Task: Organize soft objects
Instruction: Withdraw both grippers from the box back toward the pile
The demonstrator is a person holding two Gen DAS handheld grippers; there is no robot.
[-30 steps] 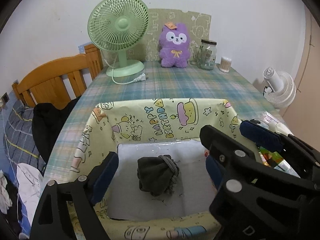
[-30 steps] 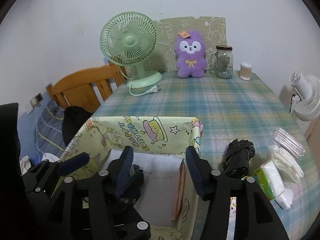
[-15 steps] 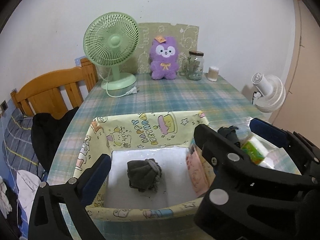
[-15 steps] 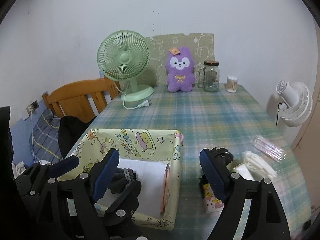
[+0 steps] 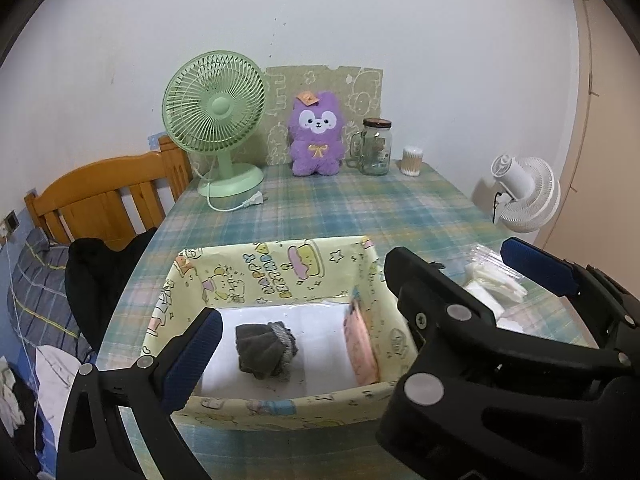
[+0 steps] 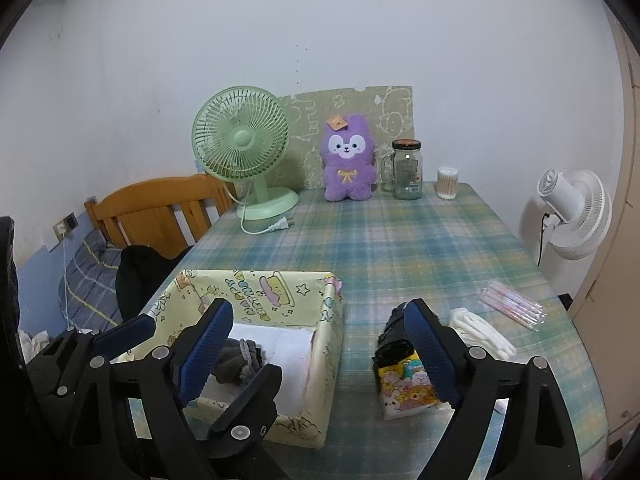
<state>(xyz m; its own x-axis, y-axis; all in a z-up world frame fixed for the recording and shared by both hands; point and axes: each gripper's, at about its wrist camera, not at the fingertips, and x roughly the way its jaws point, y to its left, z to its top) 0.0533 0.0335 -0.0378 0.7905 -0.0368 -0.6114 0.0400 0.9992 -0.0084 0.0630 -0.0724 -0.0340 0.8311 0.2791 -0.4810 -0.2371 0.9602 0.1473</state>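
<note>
A yellow cartoon-print box (image 5: pixel 280 276) (image 6: pixel 324 344) stands on the plaid table. A rolled grey sock bundle (image 5: pixel 266 350) (image 6: pixel 236 360) lies on its white floor. A black soft bundle (image 6: pixel 394 334) lies on the table right of the box, with white folded cloth (image 6: pixel 482 332) further right. My left gripper (image 5: pixel 372 308) is open and empty, above the box's near side. My right gripper (image 6: pixel 320 356) is open and empty, spanning the box's right wall and the black bundle. A purple plush (image 5: pixel 317 136) (image 6: pixel 348 164) sits at the table's back.
A green desk fan (image 5: pixel 218 120) with loose plug, a glass jar (image 6: pixel 406 170) and a cotton-swab tub (image 6: pixel 447 183) stand at the back. A cartoon tissue pack (image 6: pixel 404 380) and a pack of straws (image 6: pixel 512 305) lie at right. A wooden bed frame (image 5: pixel 104 196) is left, a white fan (image 6: pixel 572 214) right.
Both grippers have pulled back and up from the box. The grey sock bundle stays lying in the box. The right gripper's fingers have spread wider.
</note>
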